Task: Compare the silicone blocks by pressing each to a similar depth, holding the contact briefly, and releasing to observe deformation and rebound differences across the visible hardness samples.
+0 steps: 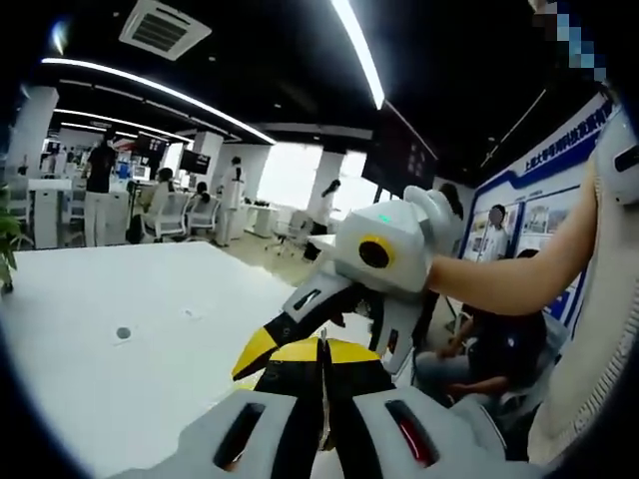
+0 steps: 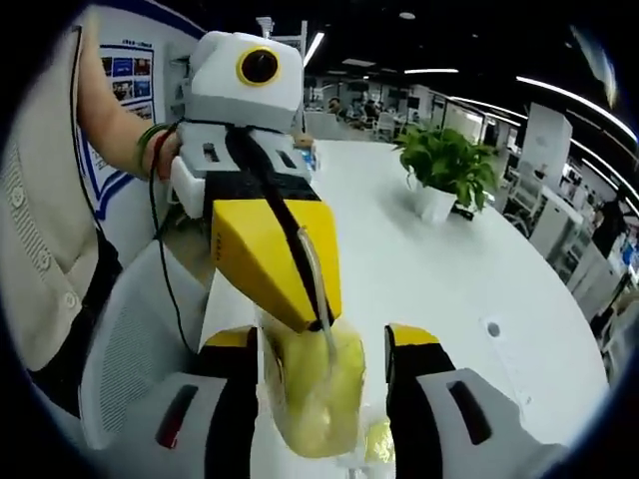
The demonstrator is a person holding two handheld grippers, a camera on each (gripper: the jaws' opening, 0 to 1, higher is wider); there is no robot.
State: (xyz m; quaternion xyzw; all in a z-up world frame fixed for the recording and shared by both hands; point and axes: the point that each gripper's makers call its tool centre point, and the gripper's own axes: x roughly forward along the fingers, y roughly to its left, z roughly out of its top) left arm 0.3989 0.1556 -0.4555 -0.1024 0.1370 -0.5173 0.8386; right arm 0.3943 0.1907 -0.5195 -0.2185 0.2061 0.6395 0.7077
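Long white ceiling light strips [image 1: 359, 55] burn bright at the top of the left gripper view against a dark ceiling. The broad white tabletop [image 1: 110, 299] glares evenly, nearly washed out. Bright windows bloom at centre. Fisheye bending curves every edge. In the right gripper view, the translucent yellowish silicone block [image 2: 310, 394] at lower centre sits soft, slightly blurred.

An open-plan office: white desks [image 1: 60, 190] with chairs [image 1: 165, 215], ceiling light strips [image 1: 150, 90], wall posters [image 1: 544, 215], a potted plant [image 2: 447, 165].

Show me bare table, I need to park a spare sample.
Free: the white table between the potted plant and the right gripper. Crowded: between its jaws, where the left gripper meets the yellow silicone block.
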